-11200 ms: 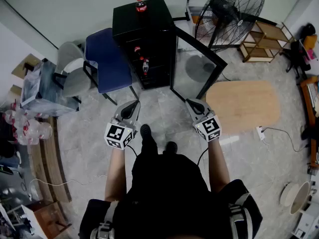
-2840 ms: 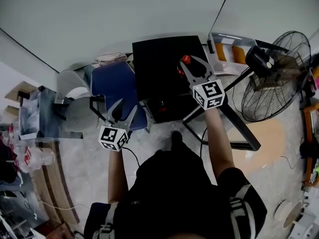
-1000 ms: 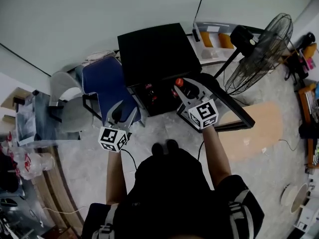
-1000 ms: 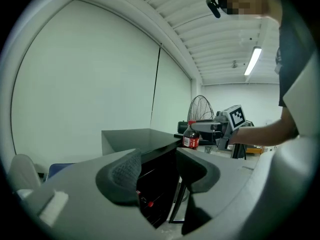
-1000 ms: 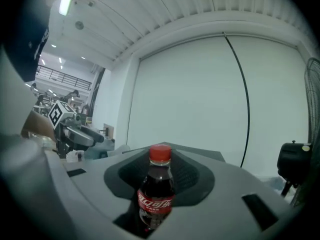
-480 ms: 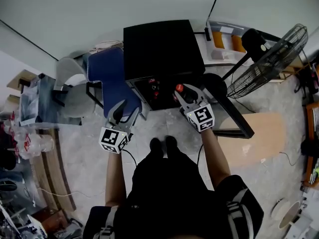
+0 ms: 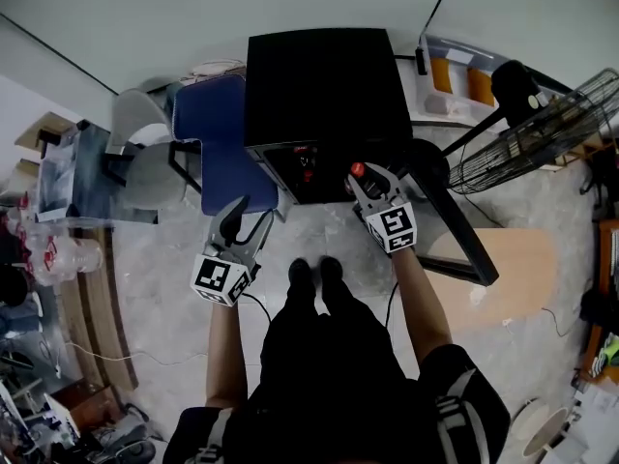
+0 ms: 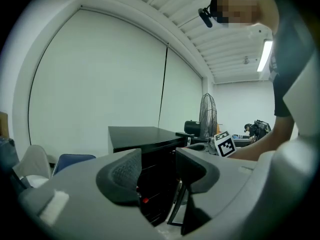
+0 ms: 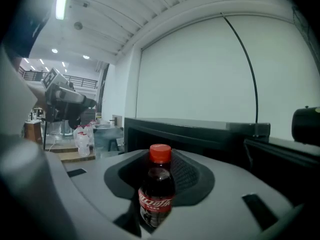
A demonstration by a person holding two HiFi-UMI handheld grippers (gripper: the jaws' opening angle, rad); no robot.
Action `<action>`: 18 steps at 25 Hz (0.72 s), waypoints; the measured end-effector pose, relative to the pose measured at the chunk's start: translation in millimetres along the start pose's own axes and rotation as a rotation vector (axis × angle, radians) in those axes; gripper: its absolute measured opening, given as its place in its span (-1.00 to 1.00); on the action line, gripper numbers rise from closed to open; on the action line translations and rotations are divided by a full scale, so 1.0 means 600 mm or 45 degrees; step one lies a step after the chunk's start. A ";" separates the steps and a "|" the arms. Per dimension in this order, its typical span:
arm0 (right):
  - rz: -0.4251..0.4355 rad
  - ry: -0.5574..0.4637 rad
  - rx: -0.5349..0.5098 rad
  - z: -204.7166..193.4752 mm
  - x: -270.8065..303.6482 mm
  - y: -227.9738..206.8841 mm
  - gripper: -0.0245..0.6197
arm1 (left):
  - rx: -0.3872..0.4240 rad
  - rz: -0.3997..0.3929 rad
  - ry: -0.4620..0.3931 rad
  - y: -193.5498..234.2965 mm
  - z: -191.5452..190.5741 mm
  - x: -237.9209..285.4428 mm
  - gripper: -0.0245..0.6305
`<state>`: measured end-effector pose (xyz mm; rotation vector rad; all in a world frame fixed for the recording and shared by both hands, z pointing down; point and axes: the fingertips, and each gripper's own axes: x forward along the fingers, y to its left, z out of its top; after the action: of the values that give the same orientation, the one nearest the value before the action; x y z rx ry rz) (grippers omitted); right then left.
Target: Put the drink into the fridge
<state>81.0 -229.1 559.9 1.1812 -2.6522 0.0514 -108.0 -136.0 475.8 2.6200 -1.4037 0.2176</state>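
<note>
A small cola bottle (image 9: 156, 196) with a red cap stands upright between the pads of my right gripper (image 9: 160, 176), which is shut on it. In the head view that gripper (image 7: 366, 182) holds the bottle (image 7: 357, 171) just in front of the black fridge (image 7: 324, 85), by the open front. The fridge's glass door (image 7: 455, 235) swings out to the right. Red-capped bottles (image 7: 307, 173) show inside the fridge. My left gripper (image 7: 250, 217) hangs lower left, open with nothing between its fingers. Between those jaws, the left gripper view shows the fridge (image 8: 145, 136).
A blue chair (image 7: 221, 133) and a grey chair (image 7: 145, 143) stand left of the fridge. A big fan (image 7: 571, 100) is at the right, and an oval wooden board (image 7: 517, 269) lies on the floor. Water bottles (image 7: 53, 254) sit at the far left.
My right gripper has come down with the cola bottle from beside the fridge's top to the level of its open front. The left gripper has drifted slightly.
</note>
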 end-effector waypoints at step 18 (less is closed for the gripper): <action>0.011 0.166 0.065 -0.166 0.104 -0.007 -0.51 | 0.018 0.024 0.047 -0.011 -0.071 0.023 -0.29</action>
<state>64.1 -264.6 670.5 1.1407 -2.5567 0.1917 -97.5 -134.7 519.6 2.6011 -1.4204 0.2781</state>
